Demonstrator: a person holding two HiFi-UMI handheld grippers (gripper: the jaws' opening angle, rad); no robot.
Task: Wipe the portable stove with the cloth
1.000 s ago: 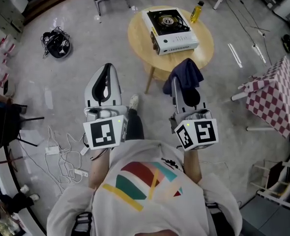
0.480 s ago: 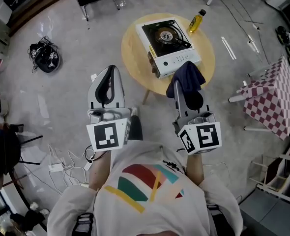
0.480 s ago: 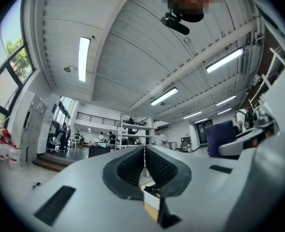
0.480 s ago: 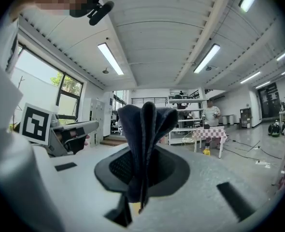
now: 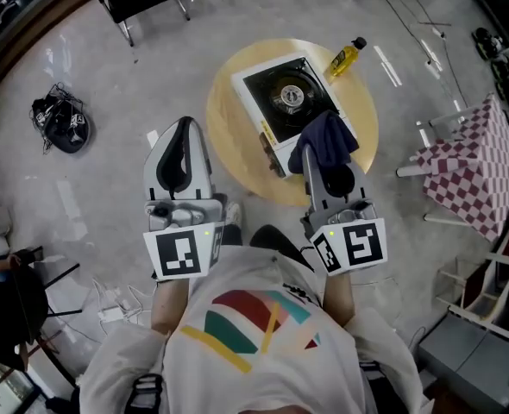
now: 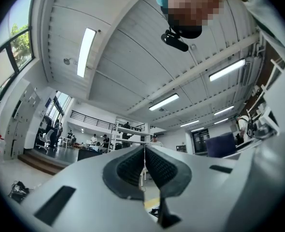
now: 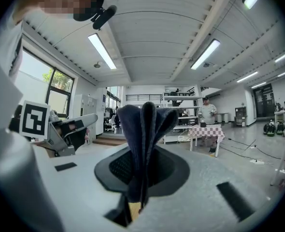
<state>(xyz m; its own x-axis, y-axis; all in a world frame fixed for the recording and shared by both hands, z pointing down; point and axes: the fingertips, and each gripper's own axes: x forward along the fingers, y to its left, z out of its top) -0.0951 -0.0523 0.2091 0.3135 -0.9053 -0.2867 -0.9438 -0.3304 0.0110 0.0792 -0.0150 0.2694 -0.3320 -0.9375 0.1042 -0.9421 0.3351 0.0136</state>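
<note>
A black bag [image 5: 58, 123] lies on the floor, far left. The left gripper [image 5: 183, 126] is squeezed shut with nothing in it, up in the air left of the round table [image 5: 237, 145]. The portable stove [image 5: 289, 93] sits on that table. The right gripper [image 5: 315, 153] pinches the dark blue cloth [image 5: 326, 136] above the stove's near right corner. A yellow bottle [image 5: 344, 56] is on the table's far right side.

Soft matt dark-blue cloth [image 5: 325, 139], glossy black-and-white metal stove [image 5: 287, 97], smooth pale wooden table [image 5: 235, 141], slightly shiny grey floor [image 5: 108, 102].
</note>
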